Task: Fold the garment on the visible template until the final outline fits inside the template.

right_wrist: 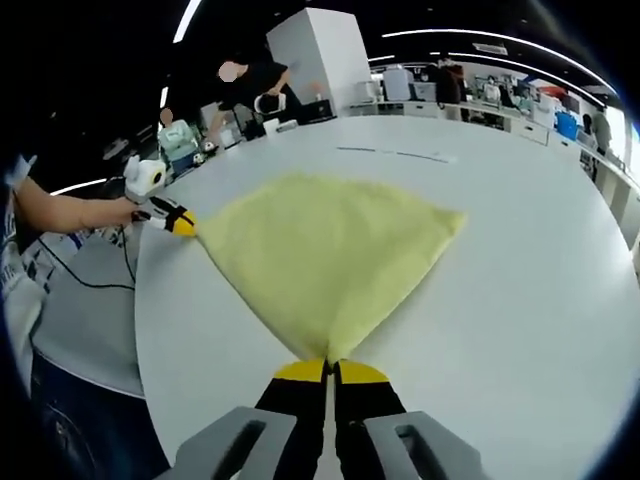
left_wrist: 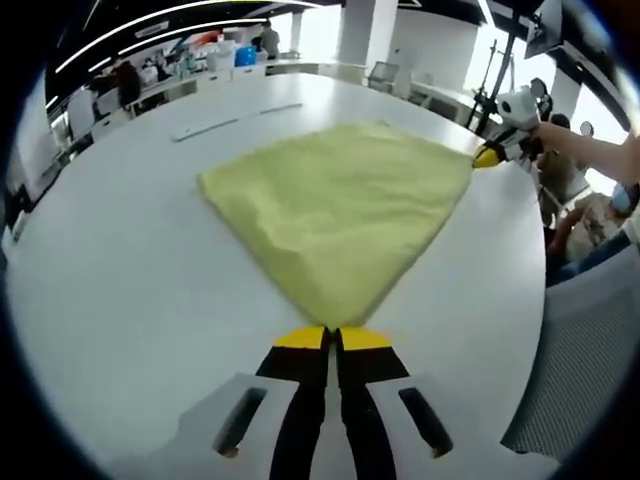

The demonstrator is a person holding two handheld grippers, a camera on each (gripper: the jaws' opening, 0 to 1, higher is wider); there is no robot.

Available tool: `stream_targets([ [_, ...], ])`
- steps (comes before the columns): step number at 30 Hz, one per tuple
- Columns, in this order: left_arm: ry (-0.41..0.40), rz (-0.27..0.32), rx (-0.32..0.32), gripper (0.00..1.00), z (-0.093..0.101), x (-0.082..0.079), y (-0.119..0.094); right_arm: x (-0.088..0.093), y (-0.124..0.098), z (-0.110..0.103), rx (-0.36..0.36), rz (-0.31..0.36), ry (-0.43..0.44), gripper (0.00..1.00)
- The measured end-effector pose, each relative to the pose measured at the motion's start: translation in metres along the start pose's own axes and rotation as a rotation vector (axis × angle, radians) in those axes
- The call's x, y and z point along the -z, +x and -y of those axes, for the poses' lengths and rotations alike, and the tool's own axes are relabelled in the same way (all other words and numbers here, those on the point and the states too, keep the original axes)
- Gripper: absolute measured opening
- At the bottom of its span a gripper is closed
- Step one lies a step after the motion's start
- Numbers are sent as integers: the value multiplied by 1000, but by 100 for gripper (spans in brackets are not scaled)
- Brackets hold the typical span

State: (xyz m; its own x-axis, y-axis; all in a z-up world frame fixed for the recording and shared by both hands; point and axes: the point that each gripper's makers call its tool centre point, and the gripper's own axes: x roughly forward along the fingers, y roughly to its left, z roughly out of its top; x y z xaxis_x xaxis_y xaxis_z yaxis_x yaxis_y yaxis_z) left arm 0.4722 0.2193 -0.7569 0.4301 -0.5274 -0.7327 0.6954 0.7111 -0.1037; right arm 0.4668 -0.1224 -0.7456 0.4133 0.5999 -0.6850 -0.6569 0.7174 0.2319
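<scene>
A yellow-green garment [left_wrist: 340,205] lies spread flat on the white table [left_wrist: 130,260]. In the left gripper view my left gripper [left_wrist: 332,338] is shut on the garment's near corner, its yellow tips pinched together. At the far right of that view the right gripper [left_wrist: 490,155] grips another corner. In the right gripper view the same garment [right_wrist: 325,250] stretches away from my right gripper [right_wrist: 330,370], which is shut on its near corner. The left gripper [right_wrist: 180,222] holds the corner at the left, with a person's hand behind it.
The table edge [left_wrist: 520,330] curves close on the right of the left gripper view, with grey floor beyond. Thin lines marked on the table [right_wrist: 395,153] lie past the garment. Desks, chairs and people stand in the background.
</scene>
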Motion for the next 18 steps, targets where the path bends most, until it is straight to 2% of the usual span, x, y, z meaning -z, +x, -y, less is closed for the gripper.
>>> stream_targets([
  [10,16,-13,12,0,14,8,-5,15,-11,-10,-3,-13,13,0],
  [18,16,-13,20,0,22,12,-8,19,-15,-10,8,-12,25,0],
])
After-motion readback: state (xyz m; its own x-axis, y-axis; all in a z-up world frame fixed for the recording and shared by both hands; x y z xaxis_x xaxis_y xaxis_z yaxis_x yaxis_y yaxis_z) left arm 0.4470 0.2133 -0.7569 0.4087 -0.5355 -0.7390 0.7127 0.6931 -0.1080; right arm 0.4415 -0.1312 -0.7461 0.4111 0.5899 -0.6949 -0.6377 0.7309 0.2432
